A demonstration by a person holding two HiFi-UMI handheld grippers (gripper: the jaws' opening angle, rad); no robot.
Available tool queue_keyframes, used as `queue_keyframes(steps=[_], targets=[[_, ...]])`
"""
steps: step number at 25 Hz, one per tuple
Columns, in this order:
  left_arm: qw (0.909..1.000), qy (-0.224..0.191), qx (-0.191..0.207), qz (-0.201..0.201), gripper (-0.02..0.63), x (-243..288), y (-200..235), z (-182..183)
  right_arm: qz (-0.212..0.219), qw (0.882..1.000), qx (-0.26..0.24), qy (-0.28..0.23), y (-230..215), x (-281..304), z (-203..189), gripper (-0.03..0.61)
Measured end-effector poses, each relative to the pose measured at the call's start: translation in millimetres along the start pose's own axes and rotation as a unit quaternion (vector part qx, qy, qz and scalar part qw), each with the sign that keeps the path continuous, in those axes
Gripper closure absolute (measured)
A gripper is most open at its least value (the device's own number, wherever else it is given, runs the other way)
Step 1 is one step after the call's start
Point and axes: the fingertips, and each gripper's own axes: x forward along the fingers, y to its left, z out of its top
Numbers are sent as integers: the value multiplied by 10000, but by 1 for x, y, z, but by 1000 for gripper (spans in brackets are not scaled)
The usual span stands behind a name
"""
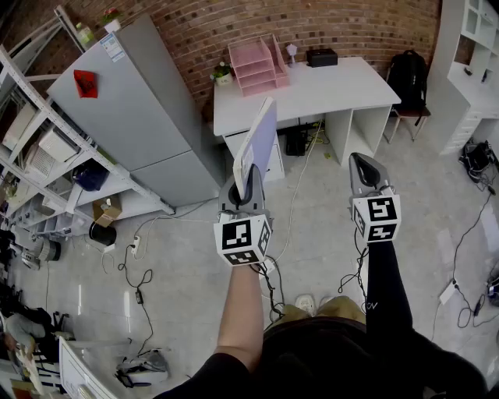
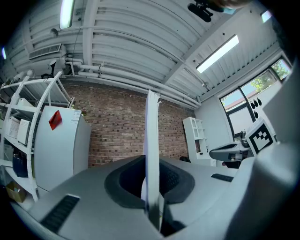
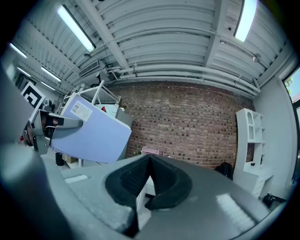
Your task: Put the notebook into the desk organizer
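Holding the notebook [image 1: 256, 144] upright mid-frame, the left gripper [image 1: 244, 195] has its jaws pinched on it. The right gripper [image 1: 365, 173] is closed with nothing inside. The pink desk organizer [image 1: 257, 66] waits far off on the white desk [image 1: 335, 90], top middle, so carrying and dropping in are left.

Matt paper notebook [image 1: 259, 143] cover; rough brick wall [image 1: 327, 23].

Right gripper [image 3: 149, 159]: dark jaws closed together, nothing between them.
Notebook: pale blue flat notebook [image 3: 93, 136] with a white label, tilted, at the left.
Holder: left gripper [image 3: 65, 123], clamped on its edge.
Organizer: small pink tray stack [image 3: 152, 151], probably, before the red brick wall [image 3: 187, 122].
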Motion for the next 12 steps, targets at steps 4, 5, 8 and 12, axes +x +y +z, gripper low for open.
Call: queue_keyframes(steps=[4, 5, 8, 12], targets=[[10000, 6, 15, -5, 578, -4, 1, -2, 72, 10000, -67, 8, 4, -1, -1, 578], [10000, -1, 25, -12, 578, -4, 1, -1, 111, 9999, -29, -24, 6, -2, 0, 578], [10000, -15, 30, -32, 578, -4, 4, 1, 250, 9993, 204, -171, 10, -2, 4, 579], [10000, -23, 32, -55, 578, 1, 3, 0, 281, 9993, 149, -179, 10, 3, 4, 579]])
